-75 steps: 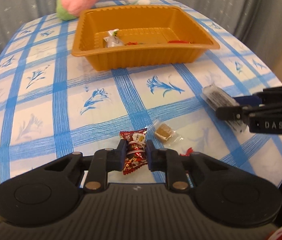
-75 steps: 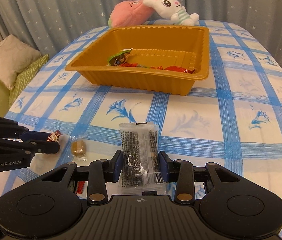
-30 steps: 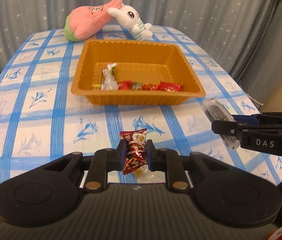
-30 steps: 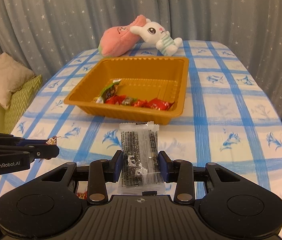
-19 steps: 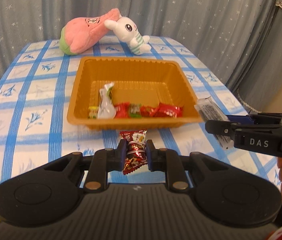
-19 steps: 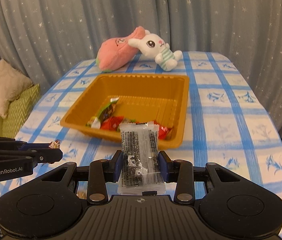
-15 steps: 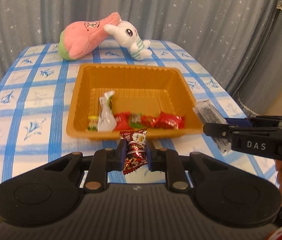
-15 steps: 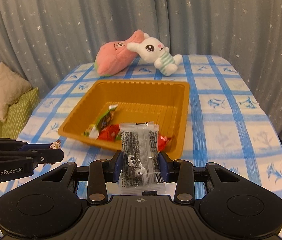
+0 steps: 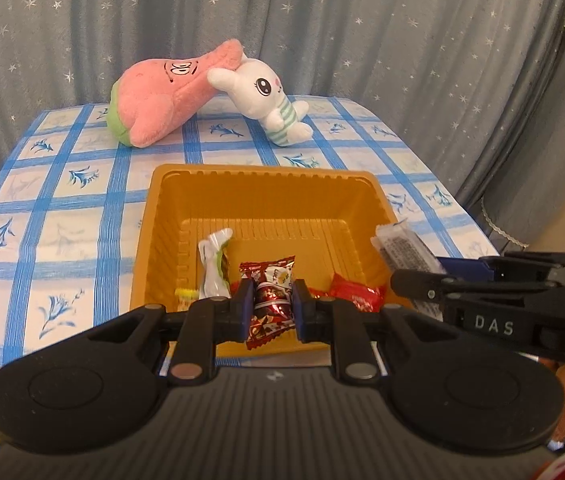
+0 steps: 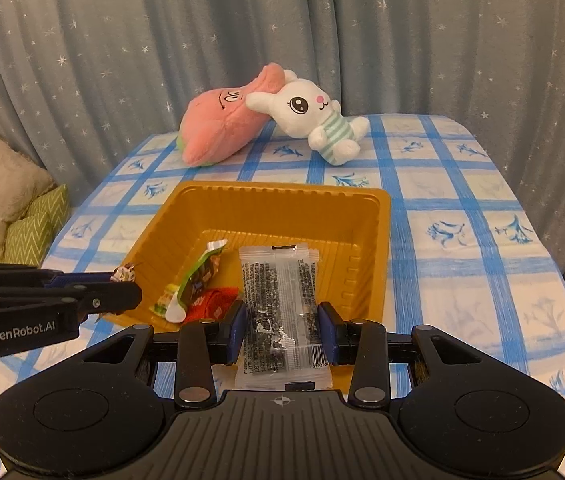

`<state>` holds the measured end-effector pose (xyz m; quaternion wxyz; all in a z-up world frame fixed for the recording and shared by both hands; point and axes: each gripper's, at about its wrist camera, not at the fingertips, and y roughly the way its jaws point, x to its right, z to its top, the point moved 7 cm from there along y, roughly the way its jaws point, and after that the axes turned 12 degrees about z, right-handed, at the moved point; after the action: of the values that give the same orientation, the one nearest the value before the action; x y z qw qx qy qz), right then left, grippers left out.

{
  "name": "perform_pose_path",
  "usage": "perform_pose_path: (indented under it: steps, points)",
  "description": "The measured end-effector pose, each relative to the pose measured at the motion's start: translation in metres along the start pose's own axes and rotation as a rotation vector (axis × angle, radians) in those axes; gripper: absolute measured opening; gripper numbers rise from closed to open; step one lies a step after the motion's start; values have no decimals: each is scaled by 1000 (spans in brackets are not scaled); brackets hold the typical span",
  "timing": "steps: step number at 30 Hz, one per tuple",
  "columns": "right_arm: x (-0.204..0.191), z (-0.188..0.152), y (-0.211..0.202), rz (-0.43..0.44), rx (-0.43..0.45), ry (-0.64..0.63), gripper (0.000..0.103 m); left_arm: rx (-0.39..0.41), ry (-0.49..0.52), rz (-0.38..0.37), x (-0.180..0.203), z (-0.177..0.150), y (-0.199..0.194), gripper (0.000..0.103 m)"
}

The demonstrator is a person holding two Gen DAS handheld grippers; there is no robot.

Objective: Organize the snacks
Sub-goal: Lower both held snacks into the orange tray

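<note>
Left tool (image 9: 270, 306) clamps red candy (image 9: 268, 300); right tool (image 10: 282, 330) clamps clear packet (image 10: 280, 312), over orange tray (image 10: 282, 196).

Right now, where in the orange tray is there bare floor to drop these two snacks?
The orange tray is bare across its far half, below the back wall, and along its right side. The near-left corner is crowded: a green-and-white packet, a red wrapper and a small yellow candy sit bunched there. Outside it, the checked tablecloth to the right is bare.
</note>
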<state>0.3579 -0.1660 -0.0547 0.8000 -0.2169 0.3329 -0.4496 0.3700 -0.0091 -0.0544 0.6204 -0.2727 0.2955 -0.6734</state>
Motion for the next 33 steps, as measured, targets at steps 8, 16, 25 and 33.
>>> perform_pose_path:
  steps: [8,16,25,33]
  points:
    - [9,11,17,1,-10,11,39,-13,-23,8,-9,10,19,18]
    - [9,17,32,8,-21,15,39,-27,-37,10,-16,12,33,18]
    - [9,18,45,11,-34,16,39,-33,-49,12,-21,15,44,18]
    - [13,18,51,7,-36,22,39,-38,-57,12,-22,22,56,18]
